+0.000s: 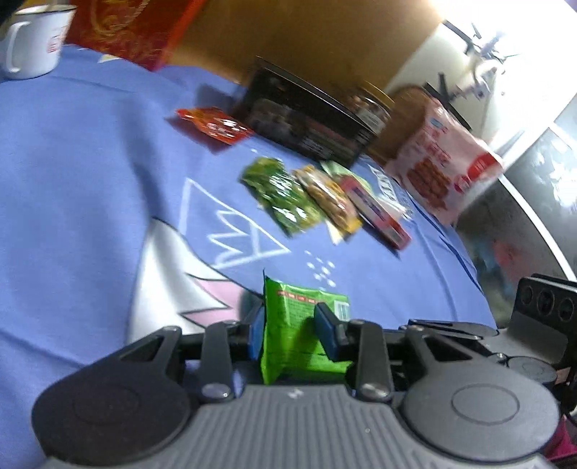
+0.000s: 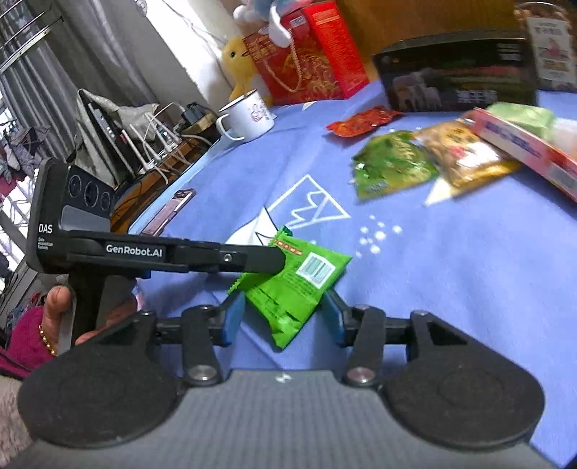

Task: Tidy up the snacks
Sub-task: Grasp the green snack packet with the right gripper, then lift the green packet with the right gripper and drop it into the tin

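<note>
Left gripper (image 1: 292, 333): nearest my left camera; I have its blue pads pinching a bright green foil snack packet (image 1: 301, 332), held edge-up between them.
Right gripper (image 2: 285, 317): jaws spread; the same green packet (image 2: 299, 285) lies in the gap, clear of the right pad, the left pad's contact not readable.
Handover detail: in my right view, the left gripper's black finger (image 2: 230, 258) reaches in from the left onto the packet's upper corner.
Hand (image 2: 59, 306): grips the left tool's handle, gold bracelet at the wrist.
Surface: blue printed cloth (image 1: 90, 162) under everything.
Middle ground: a row of a dark green packet (image 1: 285, 196), yellow-brown packet (image 1: 330, 202) and flat pink carton (image 1: 377, 213), overlapping.
Beyond: red-orange sachet (image 1: 212, 124), black box (image 1: 310, 126), pink-white pouch (image 1: 440, 162).
Far left: white enamel mug (image 1: 34, 45), red gift bag (image 1: 133, 29).
</note>
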